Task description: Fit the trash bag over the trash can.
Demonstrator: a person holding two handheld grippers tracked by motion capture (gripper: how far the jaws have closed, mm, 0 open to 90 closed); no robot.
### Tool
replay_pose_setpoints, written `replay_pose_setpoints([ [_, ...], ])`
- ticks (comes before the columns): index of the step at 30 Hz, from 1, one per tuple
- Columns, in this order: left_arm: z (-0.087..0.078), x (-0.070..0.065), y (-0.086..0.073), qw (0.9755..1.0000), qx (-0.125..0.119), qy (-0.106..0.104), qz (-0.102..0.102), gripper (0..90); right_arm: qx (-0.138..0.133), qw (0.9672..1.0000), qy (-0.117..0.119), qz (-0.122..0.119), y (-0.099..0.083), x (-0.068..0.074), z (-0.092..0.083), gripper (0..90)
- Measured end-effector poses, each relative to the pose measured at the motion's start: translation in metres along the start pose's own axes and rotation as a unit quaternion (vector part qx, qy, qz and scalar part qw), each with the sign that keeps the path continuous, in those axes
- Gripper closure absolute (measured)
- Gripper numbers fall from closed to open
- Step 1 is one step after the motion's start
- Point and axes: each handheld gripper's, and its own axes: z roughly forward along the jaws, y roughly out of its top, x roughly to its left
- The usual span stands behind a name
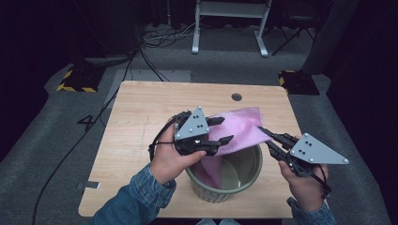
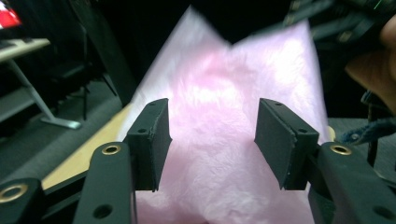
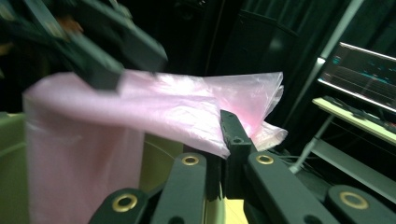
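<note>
A thin pink plastic bag (image 1: 240, 125) hangs partly inside an olive green bin (image 1: 256, 172) that stands at the table's front edge. My right gripper (image 1: 264, 135) comes in from the right and is shut on the bag's edge, the film pinched between its jaws (image 3: 226, 135). My left gripper (image 1: 226, 129) hovers over the bin's left rim with its jaws apart. In the left gripper view the pads (image 2: 150, 140) stand clear of the bag (image 2: 215, 102), which stretches just beyond them. The right gripper view has the bag (image 3: 163, 105) draped down into the bin (image 3: 10, 144).
The wooden table (image 1: 141, 122) has a round cable hole (image 1: 236, 97) near its far edge. Behind it stand a white frame's legs (image 1: 196, 44), floor cables (image 1: 159, 37) and two yellow-and-black bases (image 1: 77, 79). A monitor (image 3: 364, 65) glows at the right.
</note>
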Motion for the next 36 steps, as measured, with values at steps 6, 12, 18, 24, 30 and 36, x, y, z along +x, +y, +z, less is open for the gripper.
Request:
replay_pose_setpoints([
  [6,0.013,-0.01,-0.004,0.9995,0.023,-0.023,0.007,44.9,-0.01,0.9994,0.032,0.002,0.009,0.009,0.01,87.4],
  [12,0.011,-0.012,0.001,0.9995,0.005,-0.03,0.007,41.0,-0.006,0.9979,0.064,-0.002,0.012,0.019,0.023,82.9],
  [18,0.011,-0.012,-0.003,0.9985,0.014,-0.053,0.004,57.7,-0.019,0.9984,0.054,-0.004,0.015,0.025,0.026,62.3],
  [24,0.009,-0.01,-0.005,0.9971,0.016,-0.074,0.008,89.6,-0.033,0.9986,0.04,0.013,0.014,0.024,0.027,45.7],
  [30,0.006,-0.01,-0.005,0.9968,0.02,-0.077,0.007,90.0,-0.034,0.9988,0.026,0.023,0.01,0.022,0.028,41.9],
  [36,0.005,-0.01,-0.006,0.9963,0.02,-0.084,0.002,90.0,-0.002,0.9981,0.061,0.002,0.012,0.02,0.025,87.1],
])
